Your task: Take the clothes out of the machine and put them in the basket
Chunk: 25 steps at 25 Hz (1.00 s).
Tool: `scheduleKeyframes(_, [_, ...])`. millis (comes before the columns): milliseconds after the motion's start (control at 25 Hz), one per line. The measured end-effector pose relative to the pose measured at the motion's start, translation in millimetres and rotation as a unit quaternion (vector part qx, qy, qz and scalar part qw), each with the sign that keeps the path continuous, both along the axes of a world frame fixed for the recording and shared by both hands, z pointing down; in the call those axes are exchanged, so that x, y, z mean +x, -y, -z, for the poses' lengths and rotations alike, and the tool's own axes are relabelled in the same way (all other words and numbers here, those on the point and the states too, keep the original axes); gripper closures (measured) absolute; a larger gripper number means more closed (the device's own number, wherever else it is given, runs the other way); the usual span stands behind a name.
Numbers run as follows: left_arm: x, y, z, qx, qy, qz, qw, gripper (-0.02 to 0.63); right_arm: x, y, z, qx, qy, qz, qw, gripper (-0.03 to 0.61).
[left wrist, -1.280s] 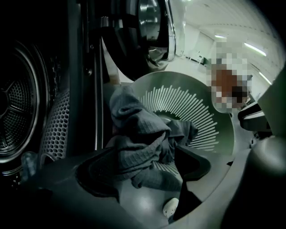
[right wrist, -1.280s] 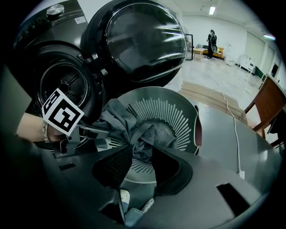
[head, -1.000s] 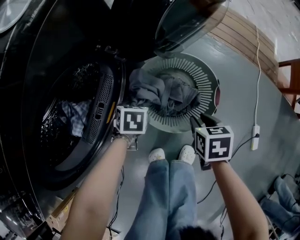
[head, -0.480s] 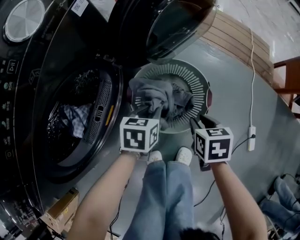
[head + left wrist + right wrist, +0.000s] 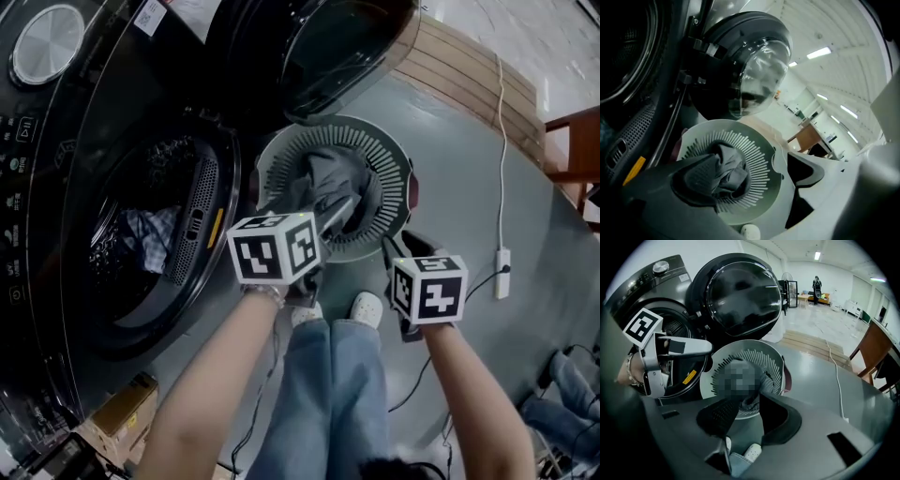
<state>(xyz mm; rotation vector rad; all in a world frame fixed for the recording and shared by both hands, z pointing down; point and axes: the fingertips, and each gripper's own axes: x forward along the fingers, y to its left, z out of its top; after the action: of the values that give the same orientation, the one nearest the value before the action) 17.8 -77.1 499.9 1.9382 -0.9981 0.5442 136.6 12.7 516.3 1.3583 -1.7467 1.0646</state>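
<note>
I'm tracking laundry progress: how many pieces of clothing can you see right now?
2. A crumpled grey garment lies in the round white slatted basket; a blue checked cloth lies inside the dark washer drum. More may be hidden deeper.

- My left tool (image 5: pixel 330 221) covers the near side of the grey clothes (image 5: pixel 323 178) in the basket (image 5: pixel 380 155); how far the heap runs beneath it I cannot tell
- The washing machine (image 5: pixel 56 141) is cut by the head view's left and top edges; its drum (image 5: pixel 169 159) is dark, with only a patch of checked cloth (image 5: pixel 150 234) showing
- The open door (image 5: pixel 319 47) loses its top to the picture's edge
- A person (image 5: pixel 816 287) in my right gripper view is too small to make out
</note>
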Motion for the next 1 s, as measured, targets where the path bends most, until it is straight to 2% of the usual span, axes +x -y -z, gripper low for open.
scheduleKeyframes(120, [-24,-7,-11,0.015,0.073,-0.008,0.9972,0.15,-5,-2,-4,-0.004,0.001,0.007,1.0,0.442])
scheduleKeyframes(240, [-54,-15,-20,0.022,0.139,-0.019,0.9899,0.143,-14,-2,-7,-0.007,0.003,0.017,1.0,0.442])
scheduleKeyframes(360, [-91,-21,-24,0.02,0.189,-0.012,0.9816,0.141,-27,2,-9,-0.007,0.007,0.029,1.0,0.442])
scheduleKeyframes(640, [-177,-32,-15,0.01,0.263,0.032,0.9643,0.141,-77,16,-5,-0.004,0.02,0.068,0.997,0.443])
scheduleKeyframes(1000, [-279,-30,9,0.021,0.344,0.095,0.9338,0.14,-135,31,4,0.007,0.029,0.114,0.993,0.443])
